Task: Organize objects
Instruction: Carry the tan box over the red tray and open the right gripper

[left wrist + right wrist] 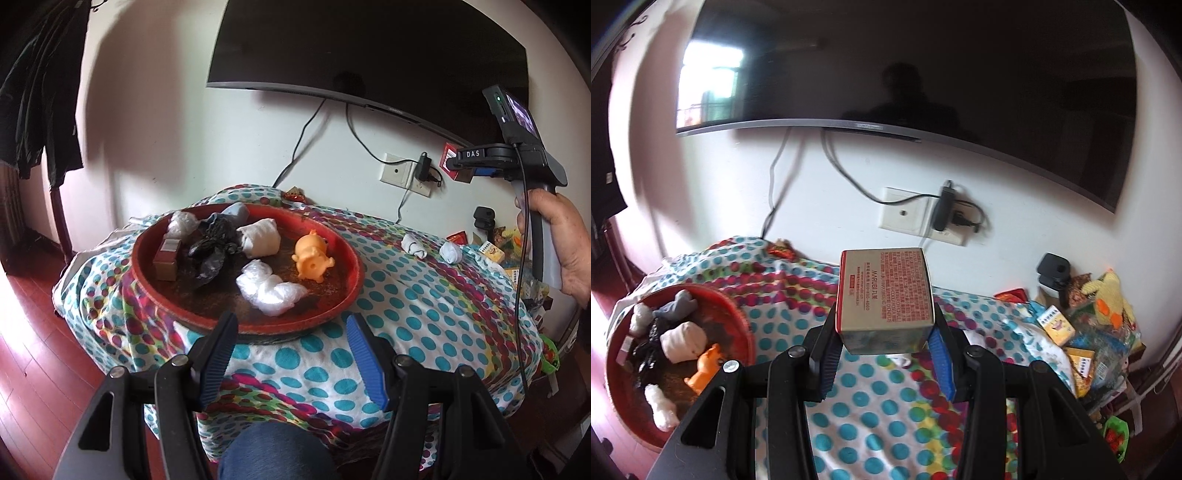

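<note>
A round red tray sits on the polka-dot tablecloth. It holds an orange toy pig, a brown box, a black bag, white bundles and clear plastic wraps. My left gripper is open and empty just in front of the tray's near rim. My right gripper is shut on a beige box with red print, held above the cloth to the right of the tray. The right gripper also shows high at the right in the left wrist view.
Two white bundles lie on the cloth right of the tray. Small boxes, snack packets and a yellow plush crowd the table's right end. A TV, cables and a wall socket are behind. My knee is below.
</note>
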Tool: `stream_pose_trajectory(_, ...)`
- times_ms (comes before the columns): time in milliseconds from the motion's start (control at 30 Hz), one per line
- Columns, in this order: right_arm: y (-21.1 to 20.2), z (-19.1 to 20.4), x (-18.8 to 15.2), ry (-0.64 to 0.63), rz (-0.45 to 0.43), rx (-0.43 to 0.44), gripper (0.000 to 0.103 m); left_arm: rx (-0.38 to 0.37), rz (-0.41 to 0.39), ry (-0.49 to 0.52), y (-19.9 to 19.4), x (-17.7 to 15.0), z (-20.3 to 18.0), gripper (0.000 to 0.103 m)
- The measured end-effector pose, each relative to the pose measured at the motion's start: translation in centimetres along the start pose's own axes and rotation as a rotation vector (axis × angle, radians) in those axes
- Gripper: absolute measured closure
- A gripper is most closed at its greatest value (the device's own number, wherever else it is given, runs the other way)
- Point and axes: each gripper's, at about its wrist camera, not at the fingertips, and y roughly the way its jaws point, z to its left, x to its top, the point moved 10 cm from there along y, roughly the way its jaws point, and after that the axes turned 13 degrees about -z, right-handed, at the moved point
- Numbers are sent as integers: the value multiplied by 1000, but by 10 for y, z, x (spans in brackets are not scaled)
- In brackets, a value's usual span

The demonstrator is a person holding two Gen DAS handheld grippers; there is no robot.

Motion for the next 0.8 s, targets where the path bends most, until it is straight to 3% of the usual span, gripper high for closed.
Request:
stream_pose_trajectory(167, 5, 38, -9, -21, 18, 54, 62, 34, 11, -78, -3, -3, 21, 40)
stream_pose_trajectory(467, 19, 125, -25, -54, 58, 176, 62, 60, -20, -76, -7, 5, 32, 40)
stream_pose_trajectory(800, 71, 212, -32, -36, 136, 277, 62, 64, 3, -115, 6, 0, 48, 40)
